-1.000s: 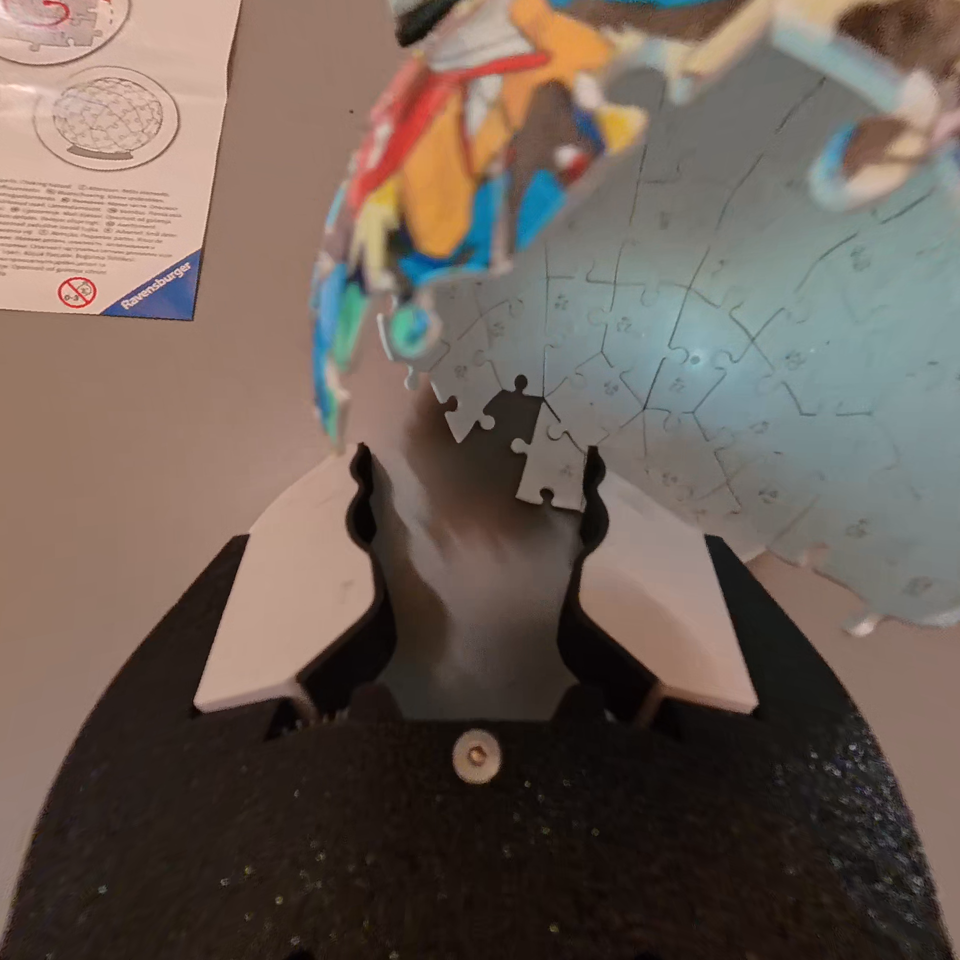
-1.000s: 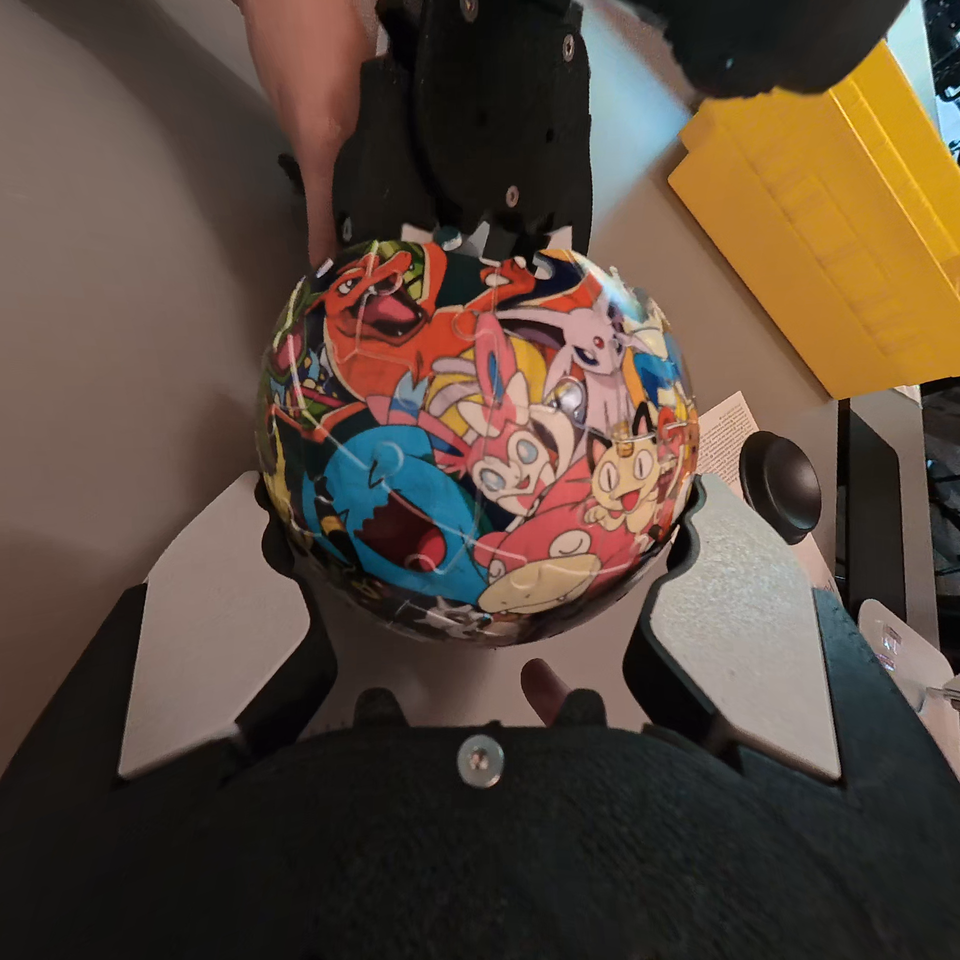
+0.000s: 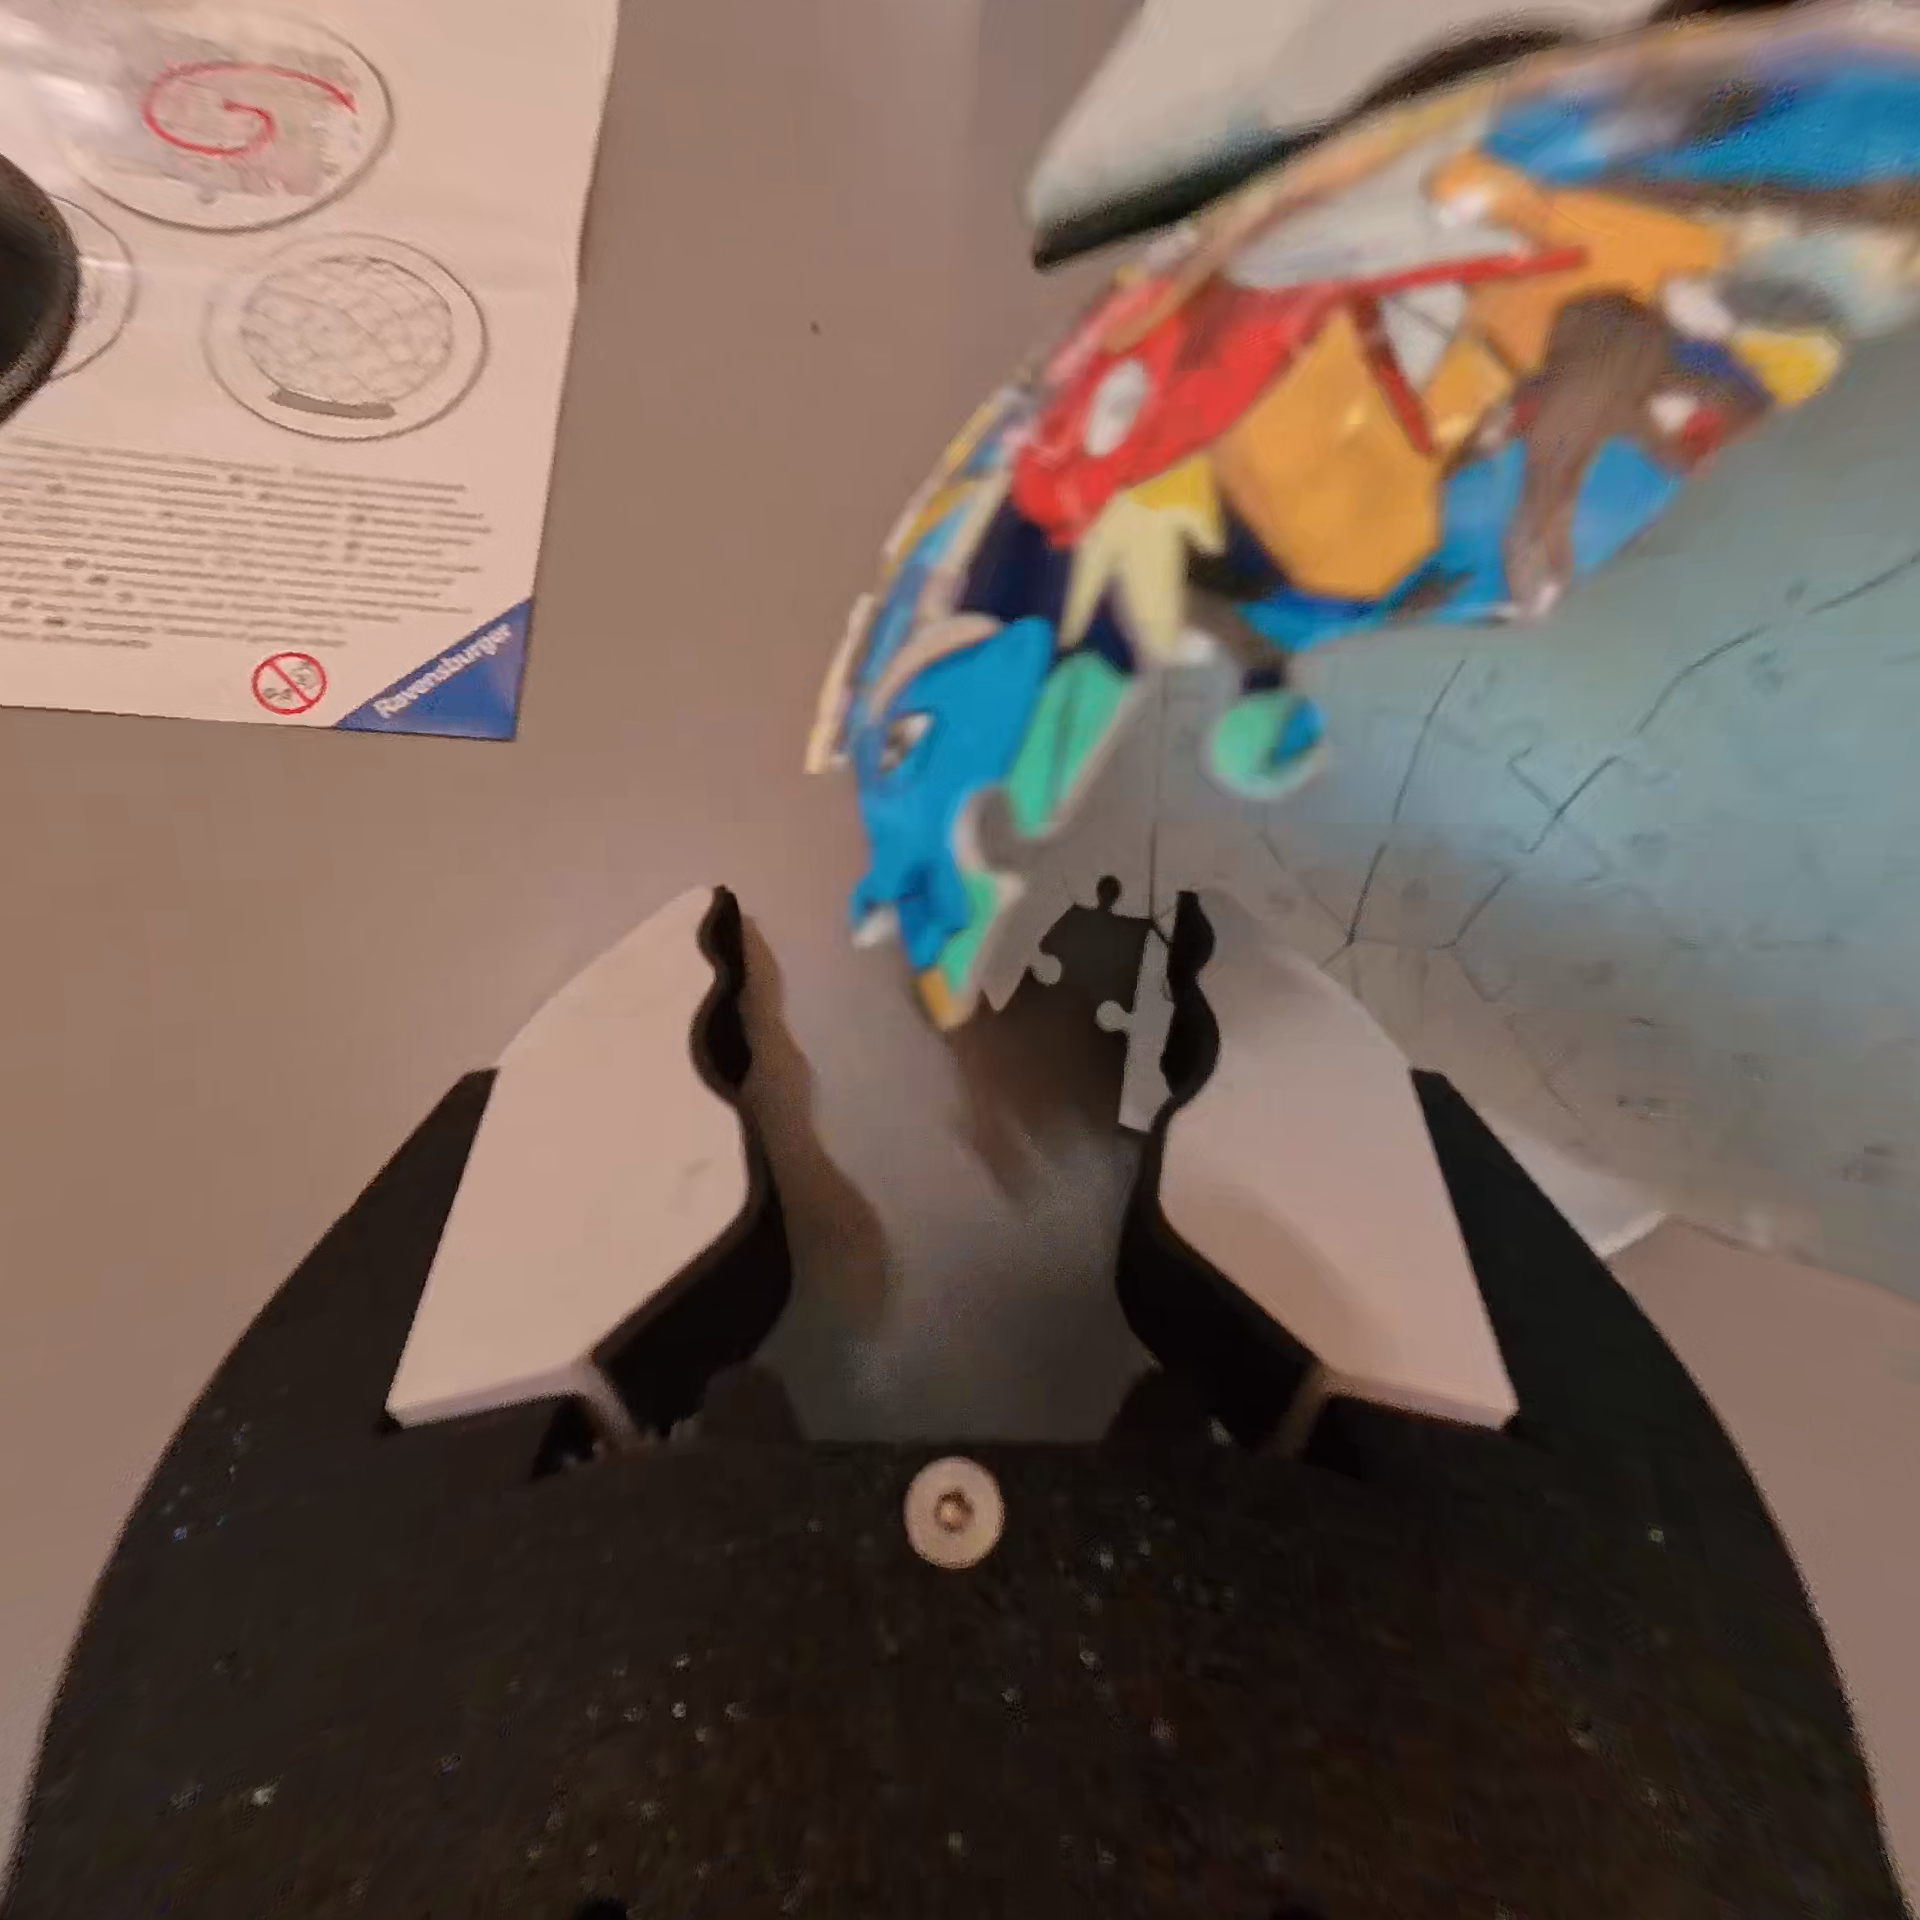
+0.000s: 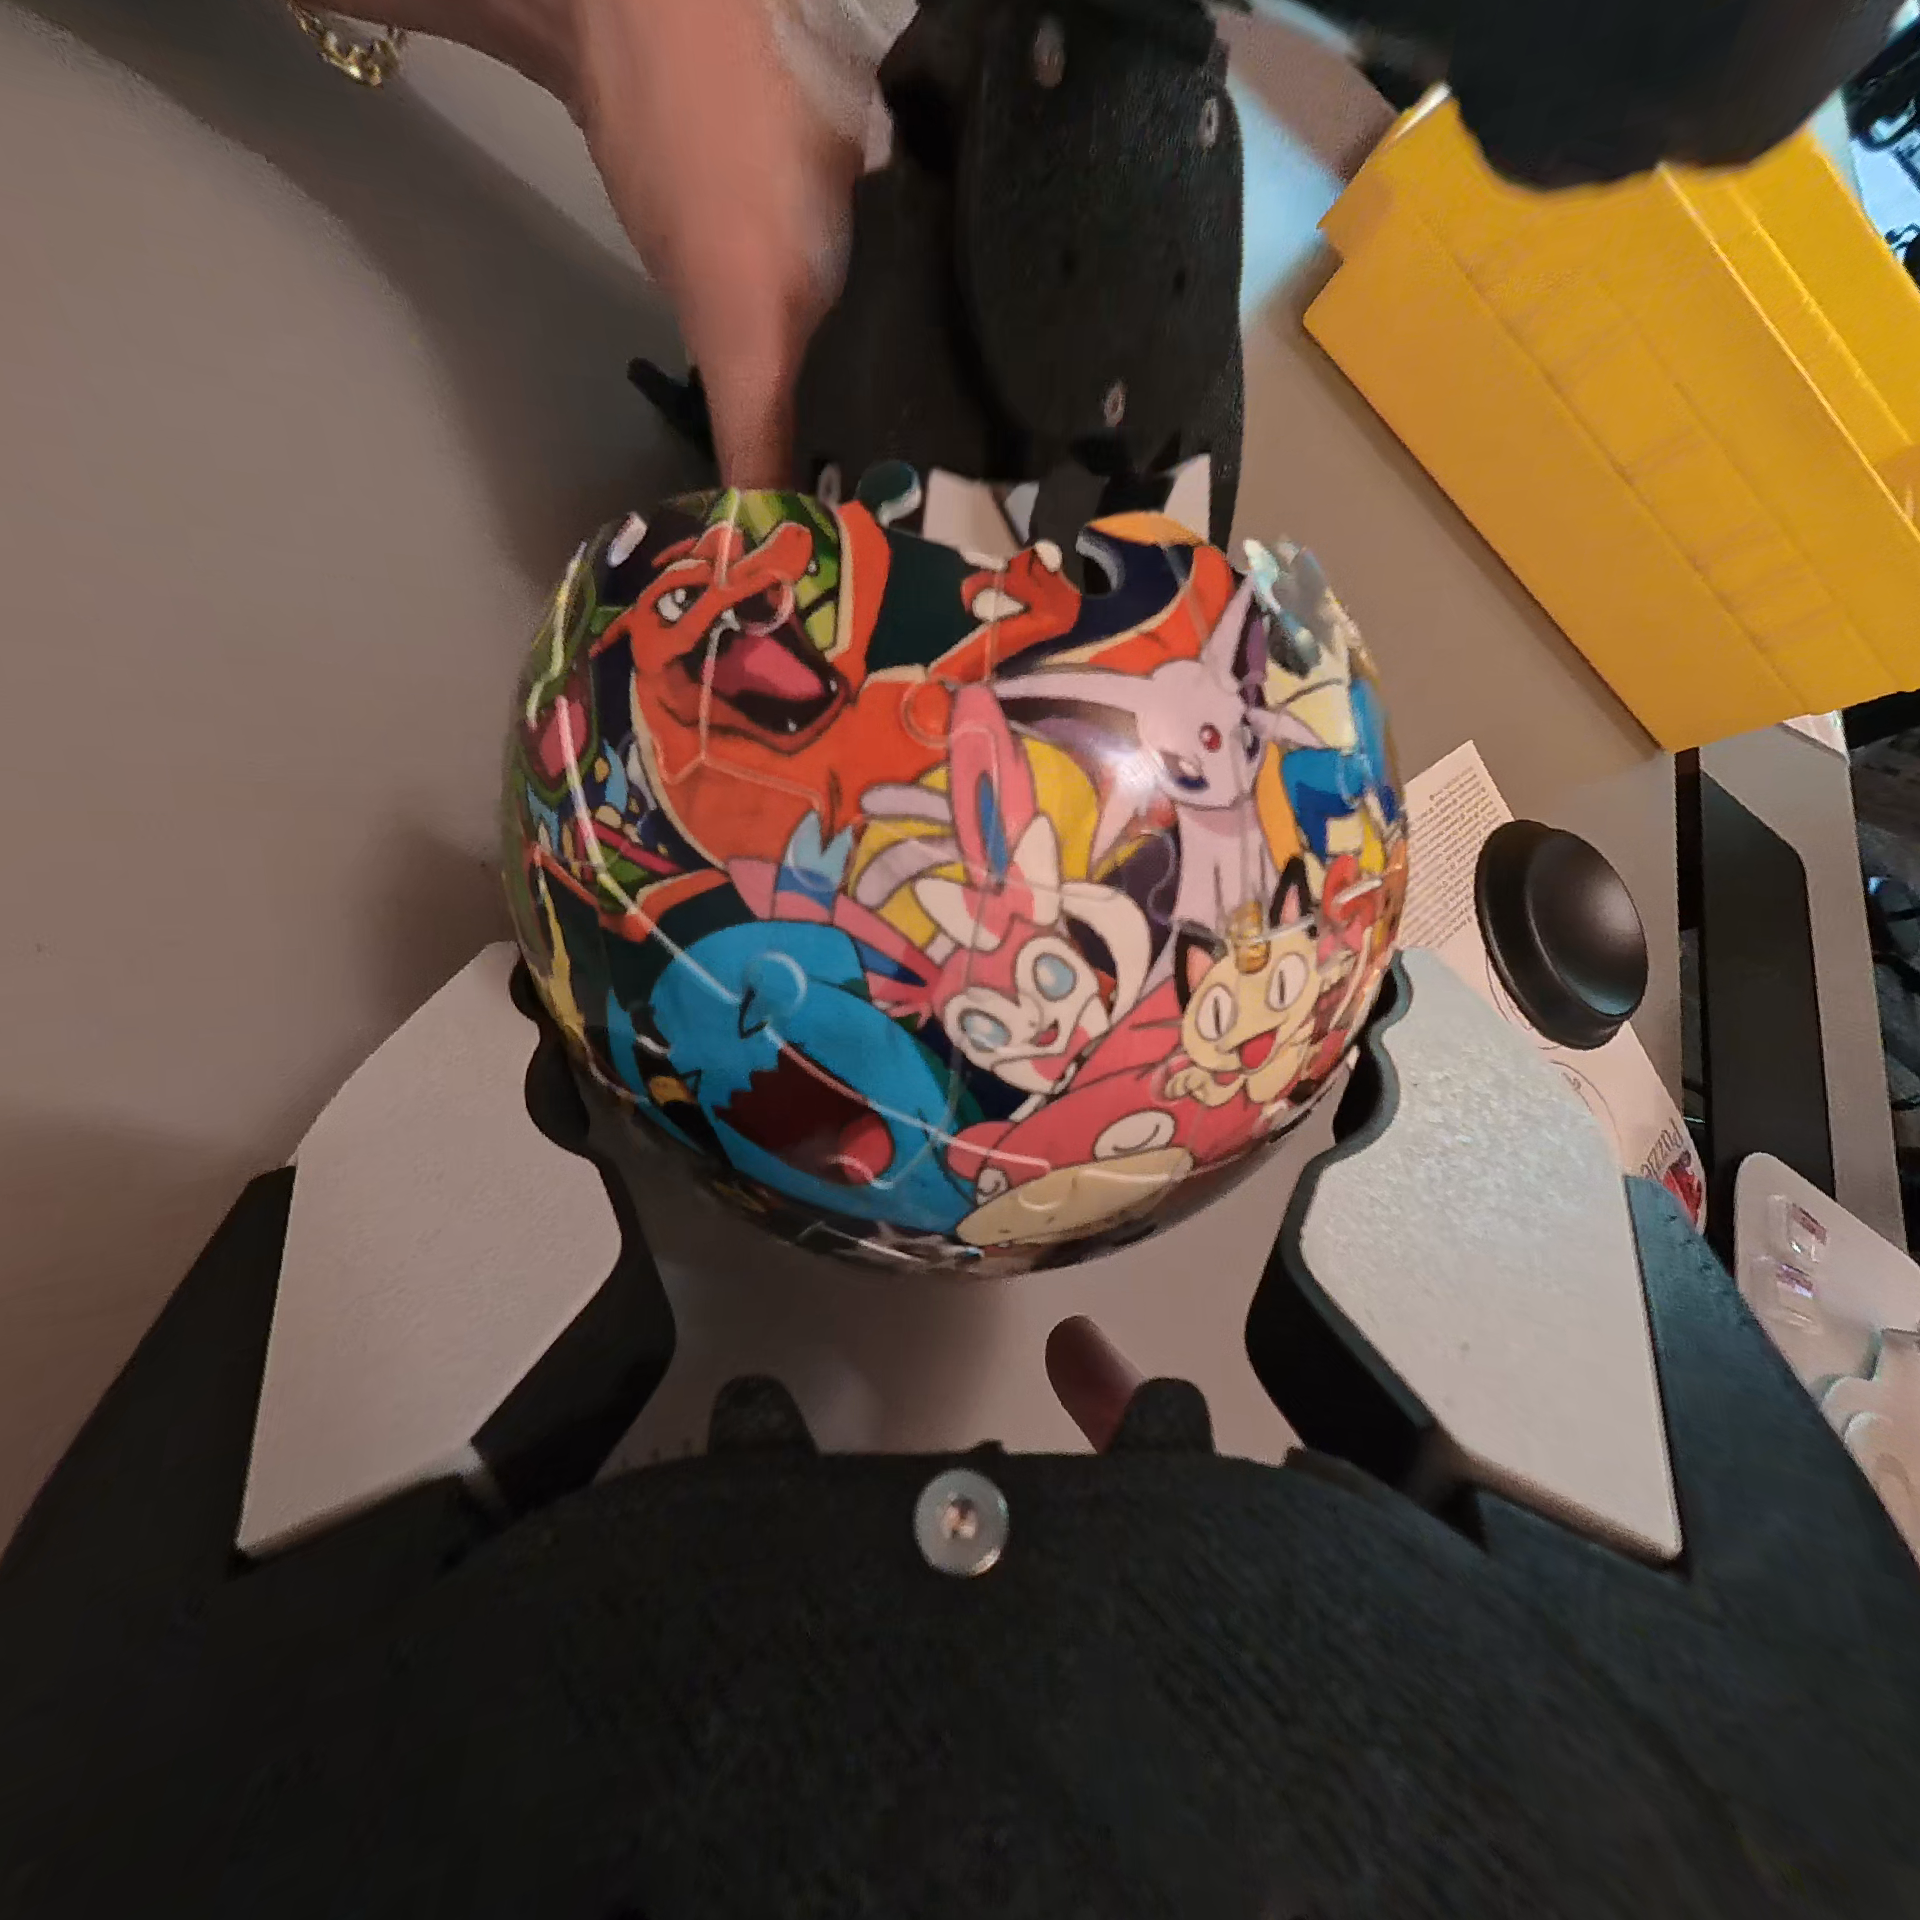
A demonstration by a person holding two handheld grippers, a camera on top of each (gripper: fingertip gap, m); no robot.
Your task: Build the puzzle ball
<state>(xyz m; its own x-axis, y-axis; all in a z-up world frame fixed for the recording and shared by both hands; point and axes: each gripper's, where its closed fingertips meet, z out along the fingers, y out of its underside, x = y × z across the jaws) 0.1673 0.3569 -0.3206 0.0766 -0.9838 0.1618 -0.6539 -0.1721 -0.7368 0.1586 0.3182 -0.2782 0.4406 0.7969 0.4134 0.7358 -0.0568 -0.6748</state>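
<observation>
The puzzle ball (image 4: 956, 883) is a partly built sphere printed with colourful cartoon creatures. My right gripper (image 4: 956, 977) is shut on it, one white finger on each side, with the ball's open rim facing away. In the left wrist view the ball (image 3: 1558, 831) shows its grey inside and its jagged, unfinished edge. My left gripper (image 3: 956, 935) is open and empty. Its right fingertip touches a grey rim piece (image 3: 1138, 1039) at a notch in the ball's edge. The left gripper also shows in the right wrist view (image 4: 1060, 499), just beyond the ball's far rim.
A folded instruction leaflet (image 3: 291, 364) lies on the grey table at the left. A yellow bin (image 4: 1621, 416) stands at the back right. A black round stand (image 4: 1564, 925) sits right of the ball. A person's hand (image 4: 748, 208) holds the left gripper.
In the left wrist view the ball has shifted right and up, so the notch now sits at the right fingertip. The hand behind the ball shows more.
</observation>
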